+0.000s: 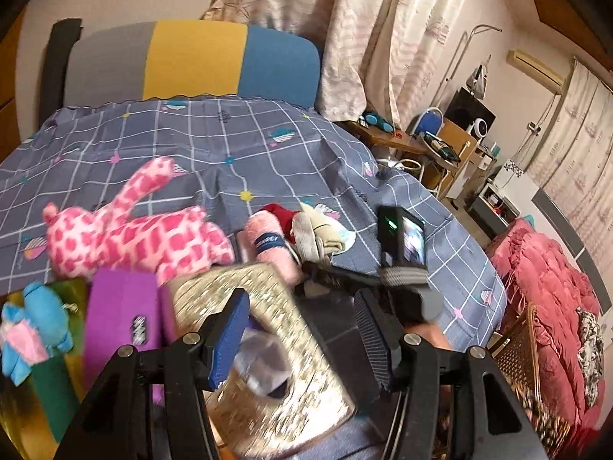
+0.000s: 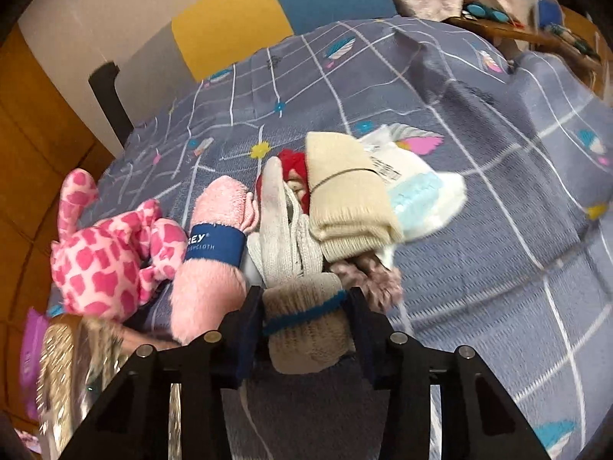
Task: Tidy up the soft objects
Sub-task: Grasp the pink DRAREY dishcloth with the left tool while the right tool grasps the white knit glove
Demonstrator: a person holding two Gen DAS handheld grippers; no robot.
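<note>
Soft things lie on a grey-blue checked bedspread (image 1: 237, 142). A pink spotted plush giraffe (image 1: 134, 230) lies at the left, also in the right wrist view (image 2: 107, 264). Beside it are a rolled pink washcloth with a blue band (image 2: 214, 245), white knit socks (image 2: 283, 241), a cream folded knit (image 2: 345, 199) and something red (image 2: 293, 165). My right gripper (image 2: 306, 306) is shut on a beige knit sock with a blue stripe (image 2: 306, 326). My left gripper (image 1: 302, 329) is open above a glittery gold tissue box (image 1: 268, 345); the right gripper shows beyond it (image 1: 398, 253).
A purple box (image 1: 122, 326) and a green bag holding a blue and pink plush (image 1: 34, 326) sit at the lower left. A grey, yellow and blue headboard (image 1: 191, 61) stands behind. Curtains, a cluttered desk and a pink quilt (image 1: 544, 280) are to the right.
</note>
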